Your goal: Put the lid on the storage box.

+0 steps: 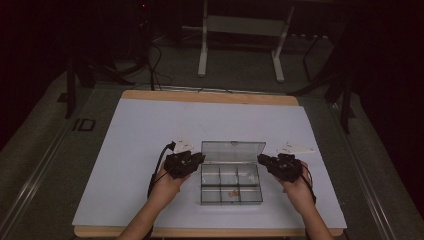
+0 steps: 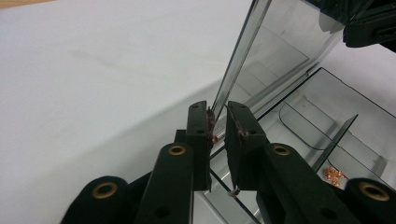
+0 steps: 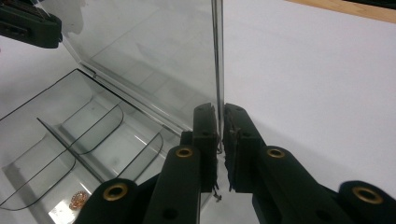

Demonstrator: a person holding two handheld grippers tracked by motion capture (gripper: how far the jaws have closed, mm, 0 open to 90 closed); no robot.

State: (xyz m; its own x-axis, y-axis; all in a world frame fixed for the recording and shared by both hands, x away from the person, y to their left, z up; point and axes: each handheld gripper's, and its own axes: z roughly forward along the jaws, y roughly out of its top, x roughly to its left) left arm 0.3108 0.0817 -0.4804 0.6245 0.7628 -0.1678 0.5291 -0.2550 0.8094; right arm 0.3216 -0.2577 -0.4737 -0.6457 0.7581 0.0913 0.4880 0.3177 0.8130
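A clear plastic compartment box [image 1: 230, 186] sits on the white table with its lid [image 1: 232, 151] standing up at the back. Small copper-coloured bits [image 1: 233, 193] lie in a front compartment [image 2: 332, 175] [image 3: 78, 200]. My left gripper [image 1: 202, 158] is at the lid's left edge, and in the left gripper view the jaws [image 2: 218, 116] are shut on the lid's [image 2: 261, 51] rim. My right gripper [image 1: 260, 159] holds the lid's right edge in the same way, its jaws [image 3: 220, 114] pinching the lid [image 3: 149, 51]. Each gripper view also shows the other gripper across the box: [image 2: 369, 28], [image 3: 28, 25].
Two small white cards [image 1: 182, 146] [image 1: 295, 148] lie on the table just behind the grippers. The white table top [image 1: 150, 125] has a wooden edge front and back. A white metal stand [image 1: 240, 30] and cables stand on the floor beyond.
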